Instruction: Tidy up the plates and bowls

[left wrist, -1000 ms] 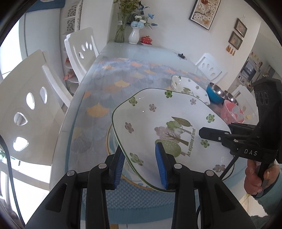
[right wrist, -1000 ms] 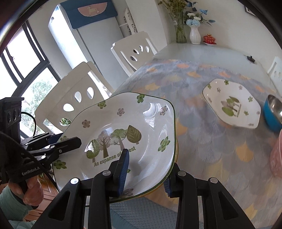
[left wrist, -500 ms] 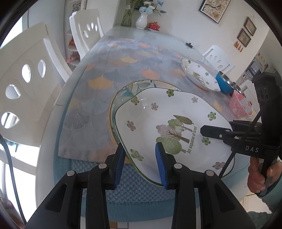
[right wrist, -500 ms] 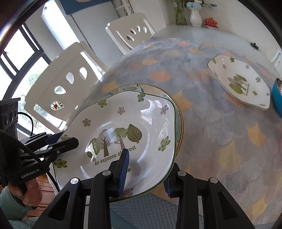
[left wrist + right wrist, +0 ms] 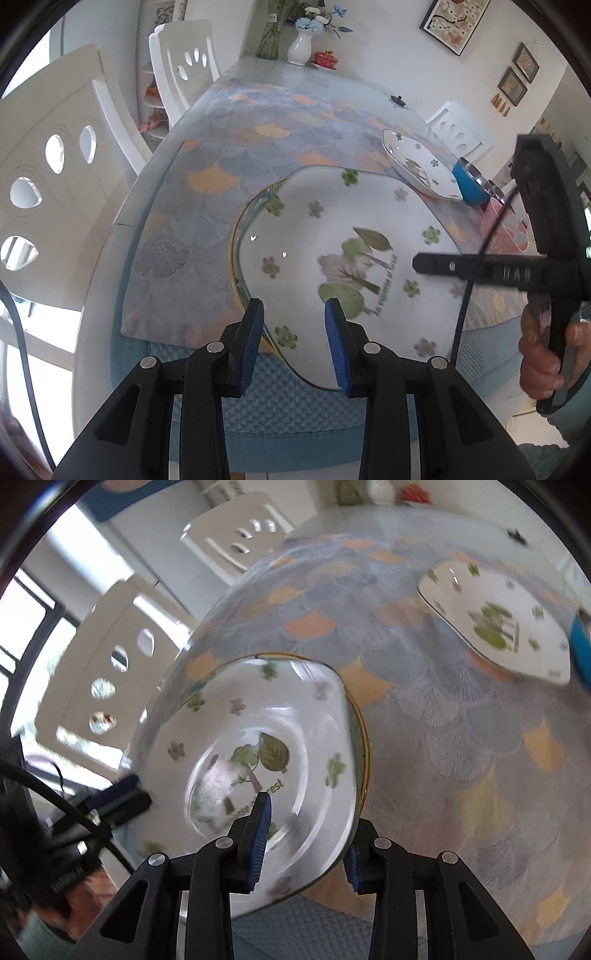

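The plate [image 5: 332, 254], white with a green rim, small flowers and a printed group of trees, sits on top of a gold-rimmed plate [image 5: 236, 243] at the near edge of the patterned cloth [image 5: 236, 155]. It is roughly square with rounded corners, so no long axis stands out; the trees stand upright toward the far side of the table, with a line of writing beneath them. In the right wrist view only "rest" can be read at the end of that line; the rest is blurred.

At the left of the plate, the left gripper [image 5: 294, 339] has its blue pads spread wide, one on each side of the plate's near rim, touching nothing clearly. At the right of the plate, the right gripper [image 5: 304, 840] straddles the rim with its pads apart, one above the plate and one below; whether they press it cannot be told. Its body reads "DAS".

Beyond the plate to the right lie a second tree plate [image 5: 421, 166] and a blue bowl [image 5: 469, 181].
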### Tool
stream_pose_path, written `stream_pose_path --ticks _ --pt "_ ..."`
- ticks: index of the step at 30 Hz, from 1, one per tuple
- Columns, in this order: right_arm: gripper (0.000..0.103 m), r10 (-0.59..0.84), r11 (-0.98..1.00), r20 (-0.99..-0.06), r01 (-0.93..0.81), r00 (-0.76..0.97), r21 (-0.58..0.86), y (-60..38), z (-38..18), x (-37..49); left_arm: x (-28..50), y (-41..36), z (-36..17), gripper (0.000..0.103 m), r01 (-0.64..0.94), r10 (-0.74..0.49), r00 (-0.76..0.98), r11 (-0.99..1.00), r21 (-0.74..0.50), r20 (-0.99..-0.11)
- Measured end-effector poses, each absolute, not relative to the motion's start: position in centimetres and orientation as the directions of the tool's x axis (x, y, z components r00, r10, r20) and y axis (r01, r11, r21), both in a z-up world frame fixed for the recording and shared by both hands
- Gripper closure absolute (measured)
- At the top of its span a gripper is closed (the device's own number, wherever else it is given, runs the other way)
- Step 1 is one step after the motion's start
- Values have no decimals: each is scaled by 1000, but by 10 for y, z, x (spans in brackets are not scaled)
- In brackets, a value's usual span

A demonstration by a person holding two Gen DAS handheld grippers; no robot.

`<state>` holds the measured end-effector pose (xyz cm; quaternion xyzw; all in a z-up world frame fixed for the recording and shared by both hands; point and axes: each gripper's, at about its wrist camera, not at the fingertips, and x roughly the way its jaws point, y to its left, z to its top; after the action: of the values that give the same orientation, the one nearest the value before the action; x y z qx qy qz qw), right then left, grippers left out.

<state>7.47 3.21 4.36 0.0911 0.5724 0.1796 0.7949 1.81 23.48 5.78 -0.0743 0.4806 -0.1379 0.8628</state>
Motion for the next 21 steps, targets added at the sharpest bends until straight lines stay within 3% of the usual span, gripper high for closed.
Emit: stream_pose_path --ticks 5,12,16,21 --pt "68 350 936 -889 -149 295 319 24 59 77 16 237 64 72 159 -304 504 953 -259 -808" --pt "67 376 927 -838 -152 396 343 0 107 68 23 245 105 72 162 -312 572 950 -268 -759" --pt "51 362 932 -806 -166 469 322 -10 135 59 32 235 153 71 219 -323 655 946 -237 -683" --pt "50 302 952 -781 -140 547 270 -22 157 53 52 213 192 63 294 -350 714 936 -194 -606"
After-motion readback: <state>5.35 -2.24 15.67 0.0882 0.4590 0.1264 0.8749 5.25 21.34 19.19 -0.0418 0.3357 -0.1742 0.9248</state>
